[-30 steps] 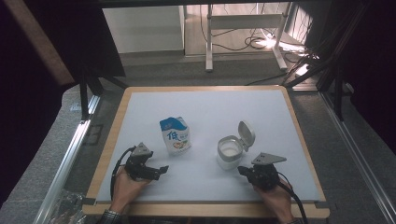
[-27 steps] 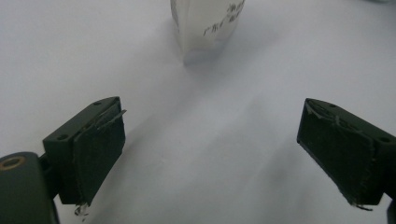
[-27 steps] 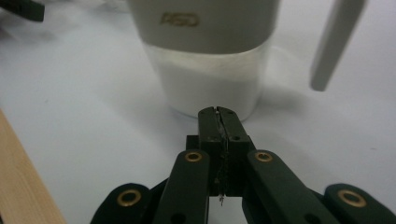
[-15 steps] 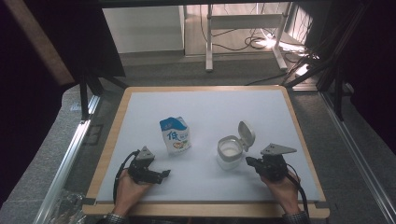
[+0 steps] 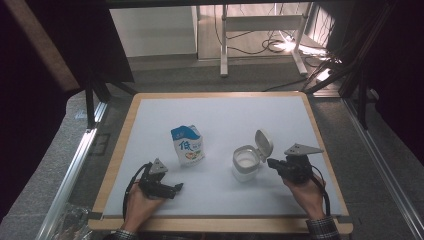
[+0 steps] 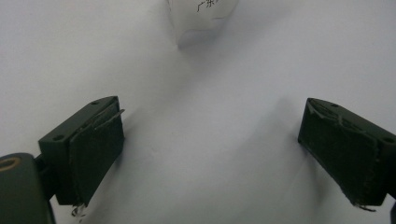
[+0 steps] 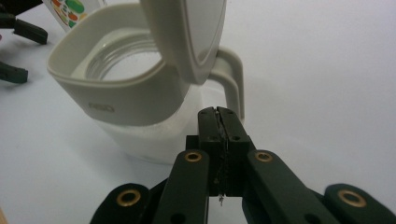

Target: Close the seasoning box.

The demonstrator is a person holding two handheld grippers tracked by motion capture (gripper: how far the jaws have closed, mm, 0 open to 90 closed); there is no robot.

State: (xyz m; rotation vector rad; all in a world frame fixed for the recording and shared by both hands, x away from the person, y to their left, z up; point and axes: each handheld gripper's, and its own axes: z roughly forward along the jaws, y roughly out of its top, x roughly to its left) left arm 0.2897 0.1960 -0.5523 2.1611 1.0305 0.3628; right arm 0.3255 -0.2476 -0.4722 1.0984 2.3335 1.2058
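A white jug [image 5: 245,163] with a grey collar stands right of centre on the table, its hinged lid [image 5: 263,144] tipped up and white contents inside. A blue and white carton [image 5: 187,145] stands upright to its left. My right gripper [image 5: 272,163] is shut with nothing between its jaws, its tips just right of the jug. In the right gripper view the shut tips [image 7: 219,114] sit close in front of the jug's handle [image 7: 235,77], below the raised lid [image 7: 187,32]. My left gripper [image 5: 175,189] is open over bare table in front of the carton [image 6: 203,11], its pads [image 6: 95,149] wide apart.
The white mat lies in a wooden frame [image 5: 116,160]. A metal rail [image 5: 75,165] runs along the left side and another along the right. Open mat stretches behind the carton and jug. Beyond the table are a metal stand and cables on the floor.
My right hand has moved away from the front edge and lifted, bringing its shut jaws beside the jug's handle. The left hand has barely shifted. Carton and jug stay put.
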